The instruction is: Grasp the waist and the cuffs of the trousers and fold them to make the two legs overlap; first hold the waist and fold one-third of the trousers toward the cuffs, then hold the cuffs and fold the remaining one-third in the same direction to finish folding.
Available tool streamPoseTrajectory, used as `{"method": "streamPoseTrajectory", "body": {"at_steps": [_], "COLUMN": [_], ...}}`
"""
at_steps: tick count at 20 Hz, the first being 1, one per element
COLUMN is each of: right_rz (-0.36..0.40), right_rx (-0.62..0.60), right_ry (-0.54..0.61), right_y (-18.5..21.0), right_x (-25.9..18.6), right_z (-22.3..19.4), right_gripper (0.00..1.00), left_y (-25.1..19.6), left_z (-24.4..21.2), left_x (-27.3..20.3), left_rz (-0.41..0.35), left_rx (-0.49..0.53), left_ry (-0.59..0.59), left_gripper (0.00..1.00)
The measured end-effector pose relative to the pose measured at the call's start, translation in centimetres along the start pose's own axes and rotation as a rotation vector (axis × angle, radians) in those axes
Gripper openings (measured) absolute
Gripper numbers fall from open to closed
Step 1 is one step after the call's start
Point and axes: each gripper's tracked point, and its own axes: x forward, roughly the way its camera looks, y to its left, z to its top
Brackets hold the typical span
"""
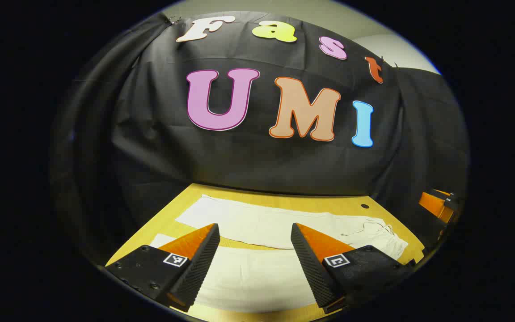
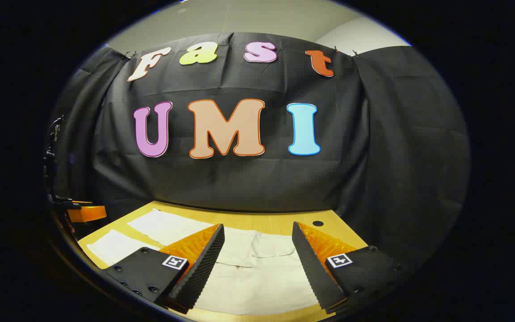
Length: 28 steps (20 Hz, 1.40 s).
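Note:
Pale cream trousers (image 1: 275, 226) lie flat on the yellow table (image 1: 311, 203), both legs spread side by side and running leftward. Their waist, with a drawstring (image 1: 373, 228), is at the right in the left gripper view. My left gripper (image 1: 255, 230) hovers open above the near leg, with nothing between its fingers. In the right gripper view the trousers (image 2: 257, 264) show their waist end directly below my right gripper (image 2: 257, 230), which is open and holds nothing. The cuffs (image 2: 114, 243) lie far left there.
The table (image 2: 257, 219) ends at the black cloth wall behind. A small dark hole (image 2: 318, 222) sits in the tabletop near the back right. The other gripper's body (image 1: 436, 205) shows at the right edge, and again as the other gripper (image 2: 83, 212) at the left edge.

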Motion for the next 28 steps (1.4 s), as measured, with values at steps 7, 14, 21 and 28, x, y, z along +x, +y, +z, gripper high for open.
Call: {"method": "streamPoseTrajectory", "body": {"at_steps": [7, 14, 21, 28], "right_rz": [-0.021, -0.017, -0.01, 0.002], "right_rx": [0.009, 0.011, 0.002, -0.011], "right_ry": [0.029, 0.043, 0.049, 0.064], "right_y": [-0.6, -0.7, -0.3, 0.2], "right_x": [0.4, 0.1, -0.1, -0.3], "right_z": [-1.1, -1.9, -2.3, -3.1], "right_gripper": [0.98, 0.98, 0.98, 0.98], "left_y": [0.0, -0.3, 0.1, 0.9], "left_z": [-0.9, -1.0, -2.2, -5.2], "left_x": [0.0, -0.1, -0.3, -1.1], "left_rz": [0.0, -0.008, -0.006, -0.062], "left_rx": [-0.015, 0.002, 0.019, 0.113], "left_ry": [0.023, 0.036, 0.062, 0.148], "left_gripper": [0.95, 0.94, 0.95, 0.95]}}
